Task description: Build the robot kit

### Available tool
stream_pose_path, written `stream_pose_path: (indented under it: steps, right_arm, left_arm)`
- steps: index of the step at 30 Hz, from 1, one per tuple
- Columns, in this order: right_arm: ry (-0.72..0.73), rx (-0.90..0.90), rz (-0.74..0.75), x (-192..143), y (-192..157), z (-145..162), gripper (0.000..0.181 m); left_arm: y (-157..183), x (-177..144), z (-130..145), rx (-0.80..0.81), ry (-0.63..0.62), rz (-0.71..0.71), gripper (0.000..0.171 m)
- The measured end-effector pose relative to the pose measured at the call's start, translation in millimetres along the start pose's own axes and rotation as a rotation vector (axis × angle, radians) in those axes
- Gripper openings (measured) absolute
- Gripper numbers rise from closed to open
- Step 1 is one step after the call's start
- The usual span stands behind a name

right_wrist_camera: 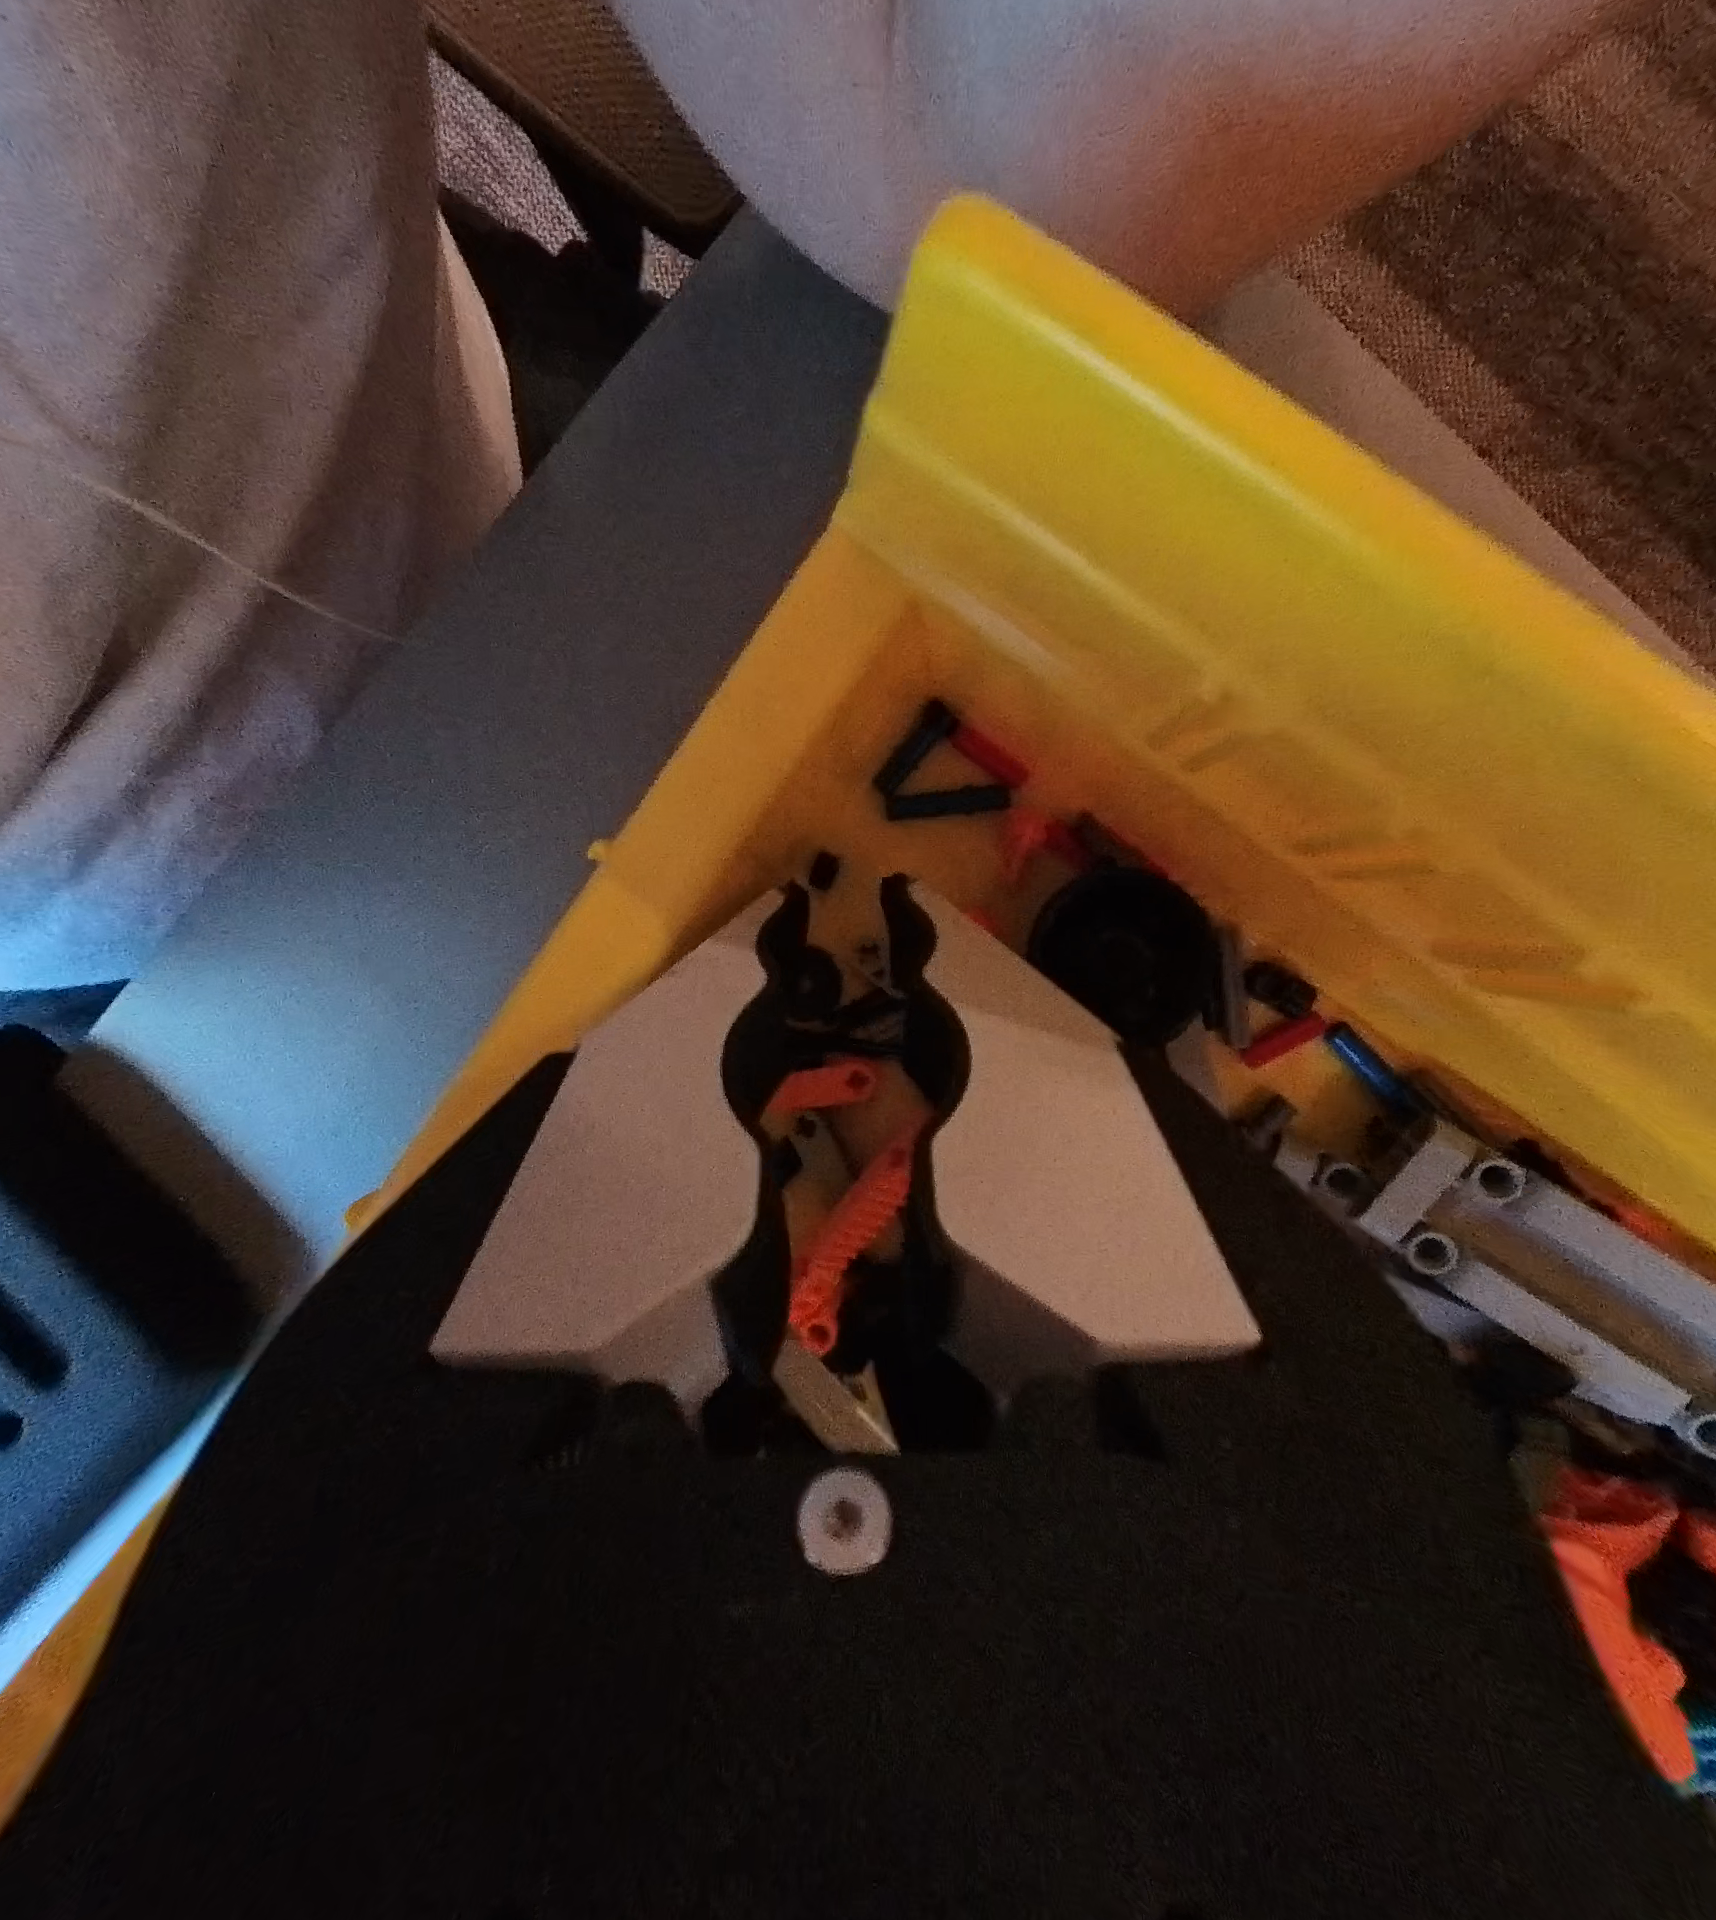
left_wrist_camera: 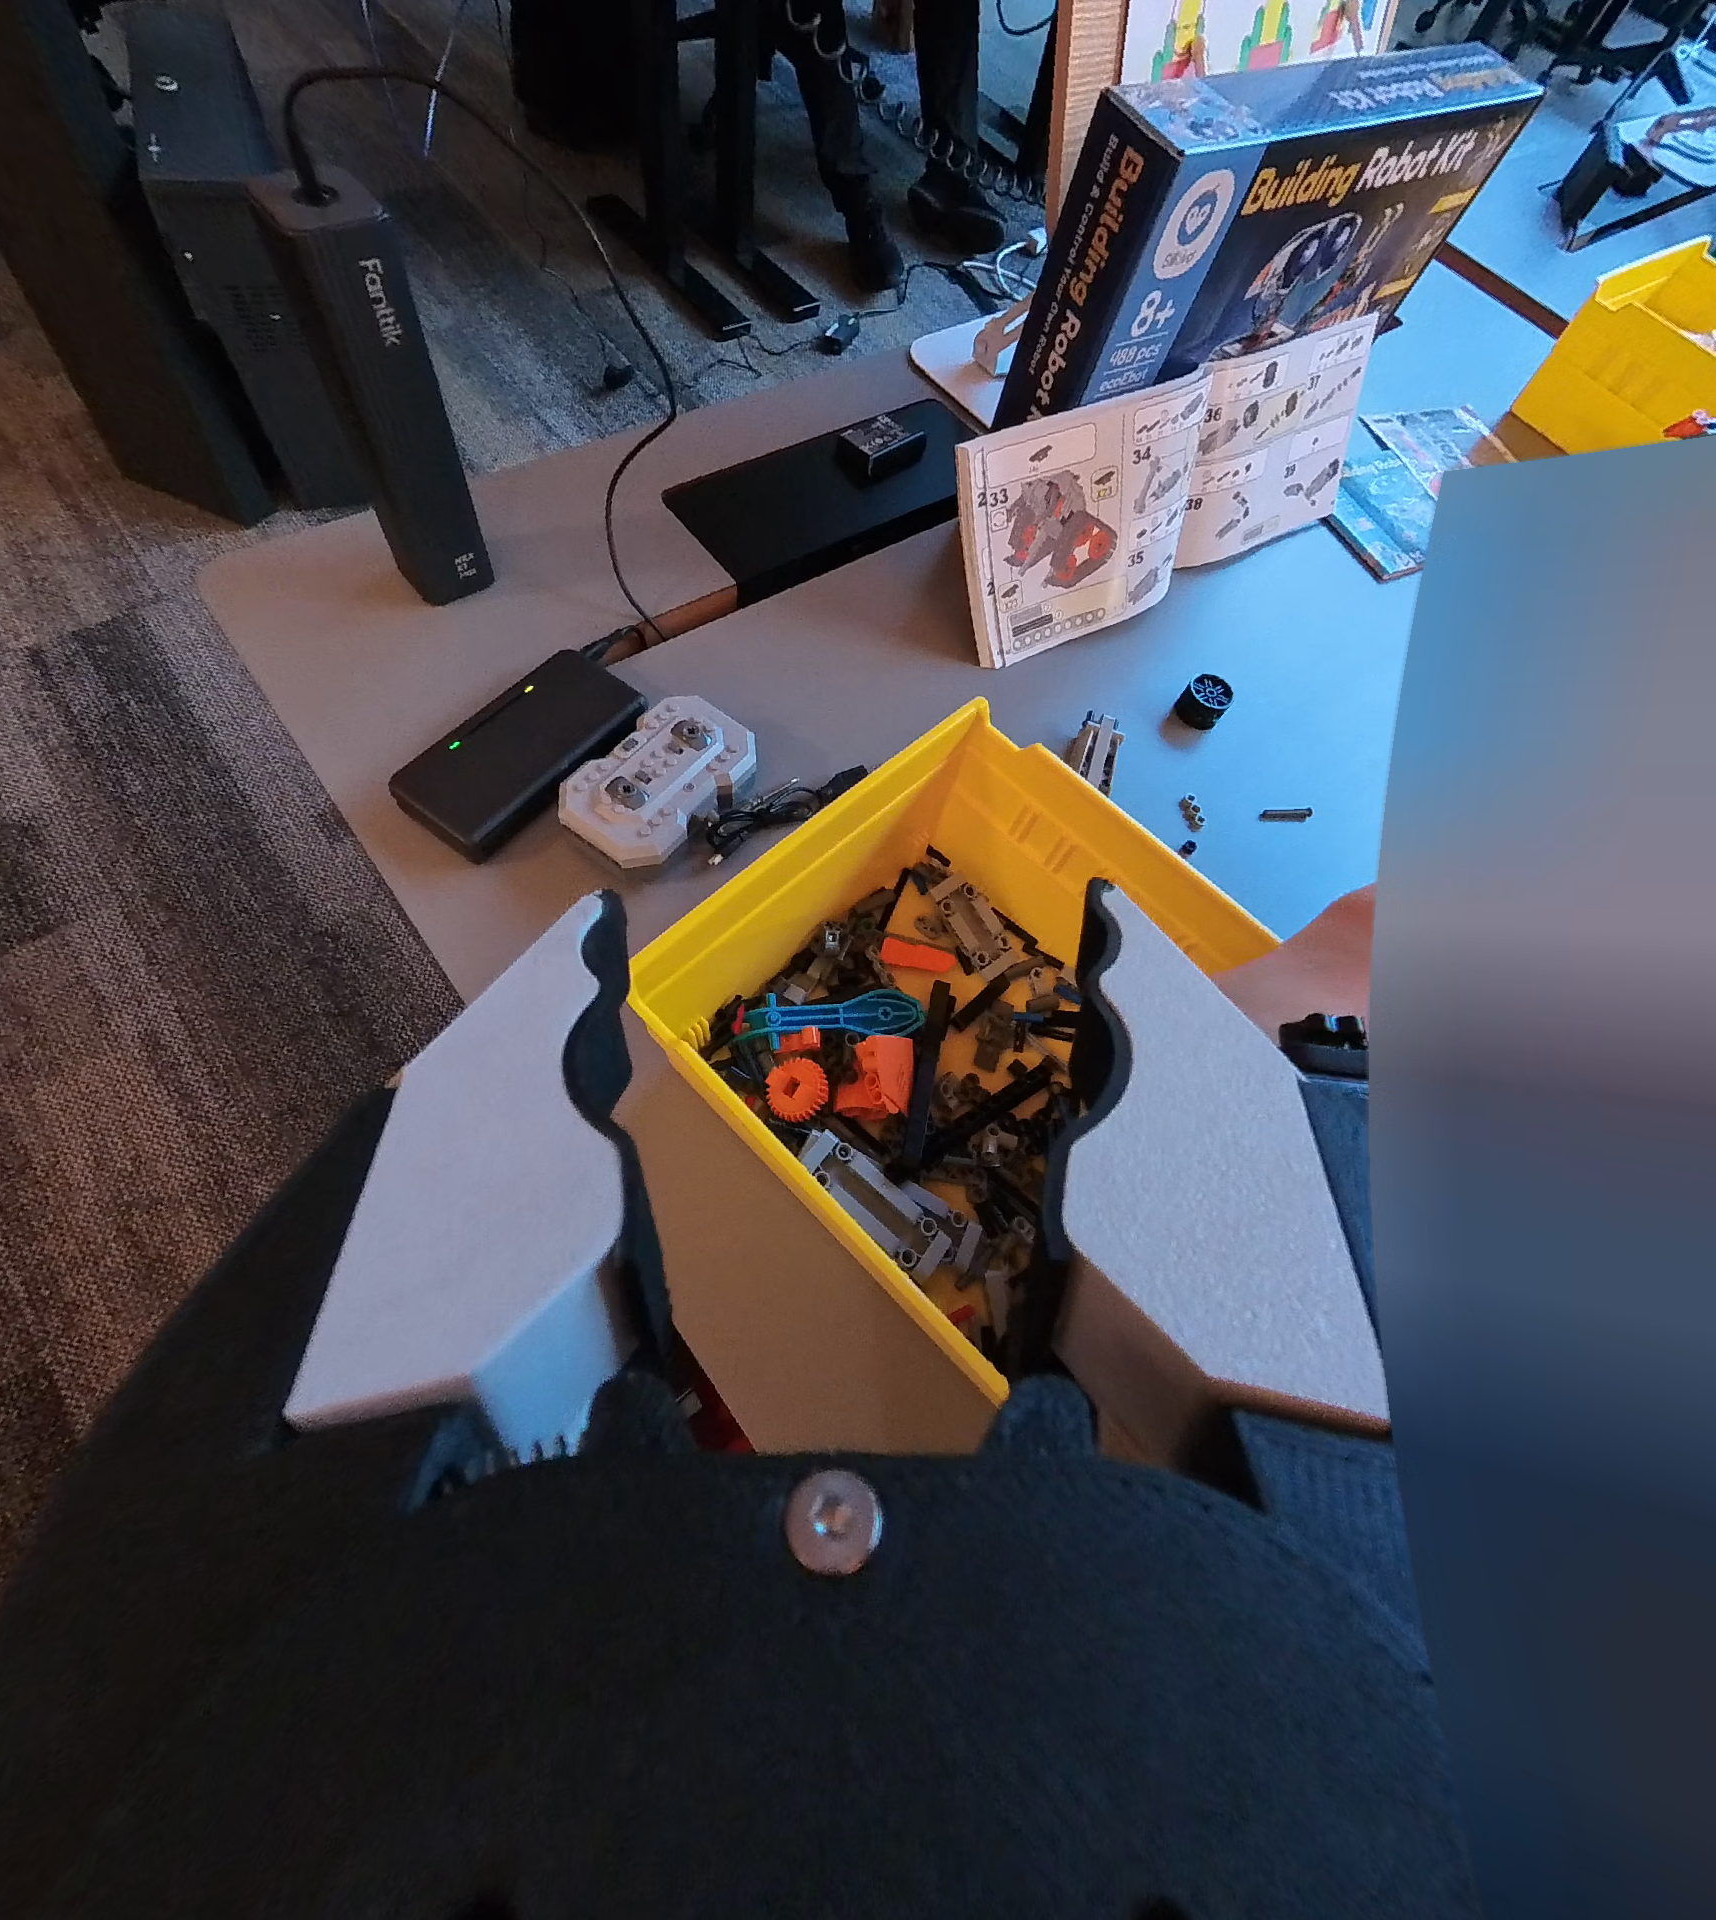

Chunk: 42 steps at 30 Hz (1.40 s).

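The left gripper [left_wrist_camera: 849, 914] hung with jaws spread wide above the yellow bin [left_wrist_camera: 812, 842] of bricks, while the right gripper [right_wrist_camera: 849, 883], jaws nearly closed but seemingly empty, reached inside toward twelve o'clock.

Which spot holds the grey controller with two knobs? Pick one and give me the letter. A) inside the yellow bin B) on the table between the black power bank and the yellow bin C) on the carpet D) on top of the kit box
B: in the left wrist view the grey controller lies on the table, beside the black power bank and just short of the yellow bin.
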State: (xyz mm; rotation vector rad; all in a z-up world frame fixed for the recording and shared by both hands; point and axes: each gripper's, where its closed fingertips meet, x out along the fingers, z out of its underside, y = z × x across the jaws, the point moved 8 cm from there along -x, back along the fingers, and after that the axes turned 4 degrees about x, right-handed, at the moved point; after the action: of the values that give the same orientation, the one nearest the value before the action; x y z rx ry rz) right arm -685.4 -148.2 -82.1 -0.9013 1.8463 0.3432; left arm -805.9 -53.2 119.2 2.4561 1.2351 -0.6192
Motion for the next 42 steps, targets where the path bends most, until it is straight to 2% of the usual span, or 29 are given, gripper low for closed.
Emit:
stream_pose_path:
  steps: [11,14,20,23,27,32,34,38,42]
  right_arm:
    - [-0.009,-0.163,-0.012,10.8,2.4,-4.3,0.008]
    - [-0.001,-0.150,-0.017,11.8,2.8,-5.2,0.002]
    - [-0.002,-0.058,-0.020,7.9,11.3,-2.2,0.000]
    - [0.048,-0.023,-0.095,5.0,8.5,-4.2,0.010]
    - [0.031,-0.060,-0.083,5.7,10.0,-5.4,0.015]
    - [0.000,-0.055,-0.086,9.3,9.4,-3.5,0.014]
    - [0.002,-0.051,-0.082,9.9,8.6,-3.3,0.006]
    - [-0.014,-0.066,-0.017,3.7,7.1,-1.6,0.005]
    - [0.156,-0.111,0.186,-35.6,-2.8,-3.8,0.003]
  left_arm:
    - [0.6,2.4,0.8,0.002,-0.015,0.000,0.086]
    - [1.1,2.7,1.0,0.004,-0.018,0.001,0.086]
    - [1.4,2.0,1.3,0.007,-0.018,0.004,0.086]
    - [1.6,1.6,1.5,0.008,-0.019,0.005,0.086]
    - [2.1,2.4,1.7,0.010,-0.023,0.005,0.086]
    - [2.7,4.4,2.2,0.016,-0.036,0.004,0.086]
    - [2.4,4.7,2.3,0.015,-0.037,0.003,0.086]
    - [2.9,5.2,2.3,0.017,-0.040,0.003,0.086]
    - [1.5,3.5,2.6,0.017,-0.035,0.000,0.086]
